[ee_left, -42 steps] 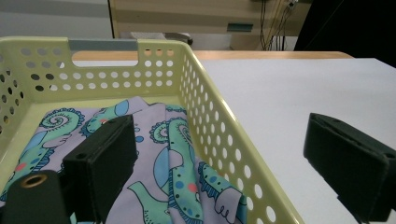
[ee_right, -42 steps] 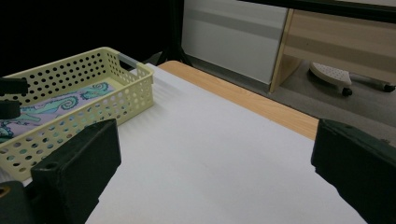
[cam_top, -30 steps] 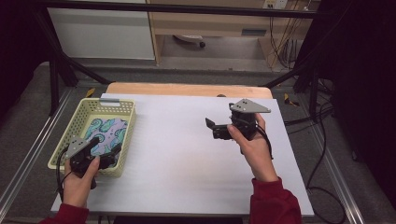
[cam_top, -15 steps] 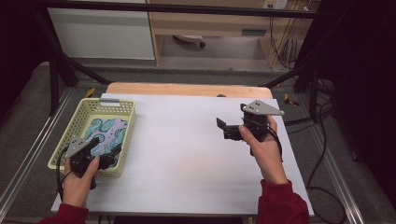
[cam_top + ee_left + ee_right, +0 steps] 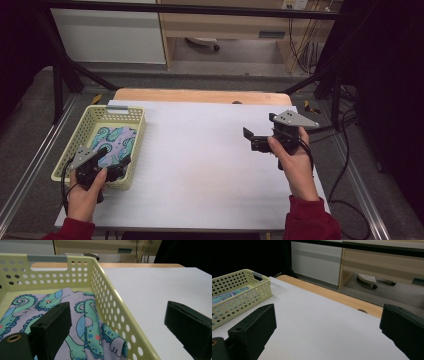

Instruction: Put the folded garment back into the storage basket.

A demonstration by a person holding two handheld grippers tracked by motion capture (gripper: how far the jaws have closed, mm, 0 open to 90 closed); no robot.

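A pale yellow perforated basket (image 5: 135,137) stands at the table's left and holds a folded lilac cloth (image 5: 114,142) printed with teal swirls. My left gripper (image 5: 118,163) is at the basket's near right corner, open. In the left gripper view it (image 5: 117,322) straddles the basket wall (image 5: 110,307), with one jaw over the cloth (image 5: 87,322) and the other over the bare table. A hand holds my right gripper (image 5: 259,128) above the right part of the table, open with nothing in it, and in its own view (image 5: 327,322) the jaws frame the white tabletop and the basket (image 5: 239,296) far off.
The white table surface (image 5: 200,160) has a wooden strip (image 5: 200,96) along its far edge. Black frame posts stand at both sides, and cables (image 5: 345,165) trail over the right edge. Beyond the table stand a white cabinet (image 5: 107,35) and a wooden shelf (image 5: 235,22).
My right gripper has drifted to the right, away from the table's middle. The left gripper has stayed at the basket's corner.
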